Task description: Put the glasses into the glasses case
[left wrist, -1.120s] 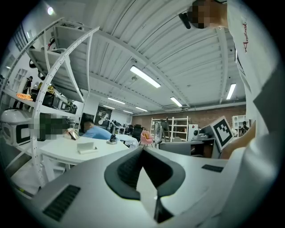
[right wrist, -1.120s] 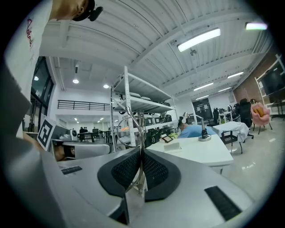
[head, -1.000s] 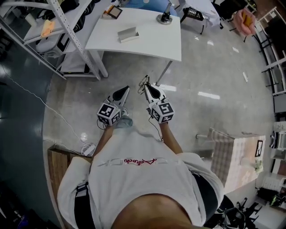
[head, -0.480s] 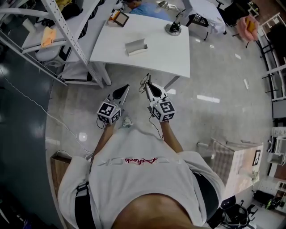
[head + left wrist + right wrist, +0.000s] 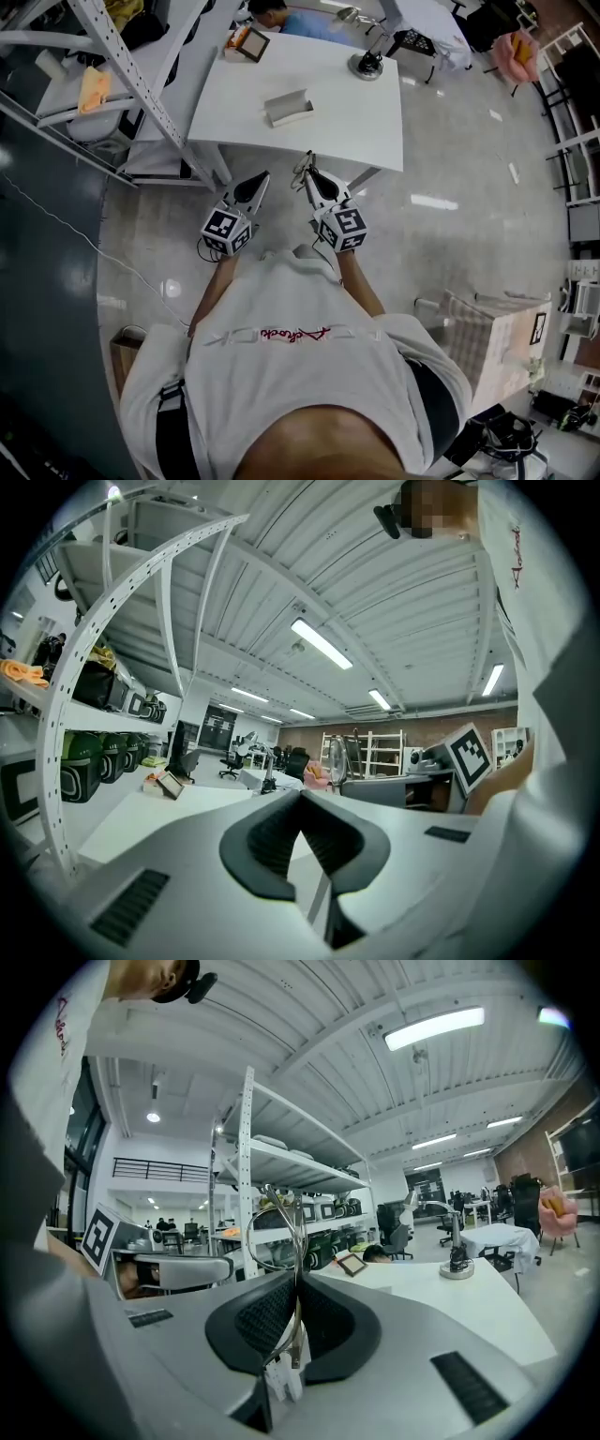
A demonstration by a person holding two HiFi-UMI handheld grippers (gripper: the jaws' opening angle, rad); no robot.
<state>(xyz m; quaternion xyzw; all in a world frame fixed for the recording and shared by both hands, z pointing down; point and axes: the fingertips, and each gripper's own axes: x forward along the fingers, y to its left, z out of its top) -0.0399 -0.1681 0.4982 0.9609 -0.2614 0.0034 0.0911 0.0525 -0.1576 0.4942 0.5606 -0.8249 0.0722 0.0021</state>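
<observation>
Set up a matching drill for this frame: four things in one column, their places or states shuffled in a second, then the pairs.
1 thin wire-framed glasses
2 grey rectangular glasses case
3 left tongs
4 round dark stand base

A shut, empty
B far right corner of white table
C gripped in right tongs
D middle of white table

Pairs: 1-C, 2-D, 3-A, 4-B

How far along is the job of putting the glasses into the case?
Done: the thin metal-framed glasses are picked up and clamped in the right gripper. In hand: they are held above the floor, short of the white table. Left: place them in the open grey rectangular case on it. The left gripper is shut and empty.
</observation>
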